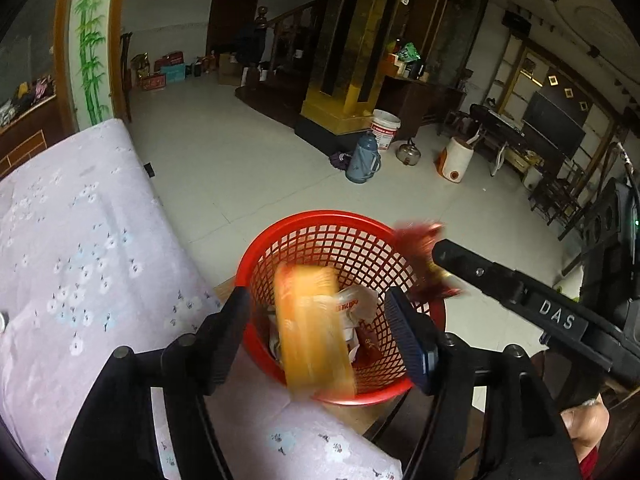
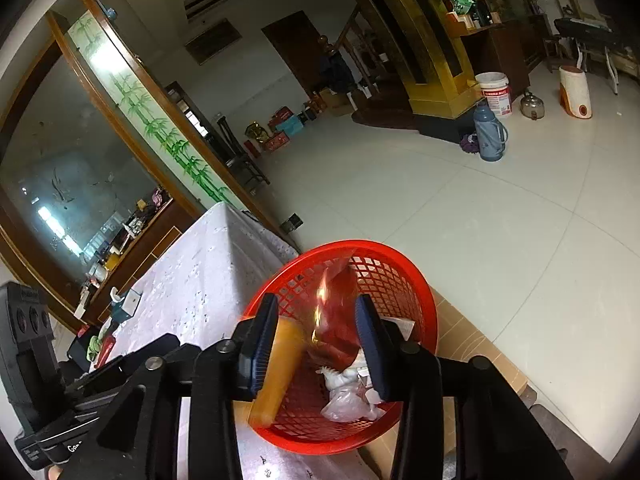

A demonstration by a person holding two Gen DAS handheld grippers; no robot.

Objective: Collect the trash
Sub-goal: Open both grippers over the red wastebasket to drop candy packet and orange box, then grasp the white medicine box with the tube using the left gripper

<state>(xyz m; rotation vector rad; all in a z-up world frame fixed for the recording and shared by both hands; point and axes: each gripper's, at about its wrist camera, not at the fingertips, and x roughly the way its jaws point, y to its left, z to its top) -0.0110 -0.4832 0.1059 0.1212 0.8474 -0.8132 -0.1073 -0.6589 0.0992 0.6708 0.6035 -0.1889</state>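
Observation:
A red mesh basket [image 1: 320,216] [image 2: 416,276] stands at the edge of a lilac floral cloth and holds crumpled white and clear wrappers [image 2: 348,400]. My left gripper [image 1: 318,300] hangs open just above the basket. A blurred orange wrapper [image 1: 316,332] [image 2: 276,372] sits loose between its fingers, over the basket's near rim. My right gripper [image 2: 316,306] is open too, over the basket's right side. A blurred red wrapper [image 2: 336,320] [image 1: 420,256] lies between its spread fingers, touching neither pad that I can see.
The floral cloth [image 1: 80,240] covers a surface to the left. A cardboard box [image 2: 472,340] lies under the basket. On the tiled floor beyond stand a blue thermos [image 1: 362,160], a white bucket [image 1: 385,128], a kettle [image 1: 408,154] and a white-orange appliance [image 1: 456,160].

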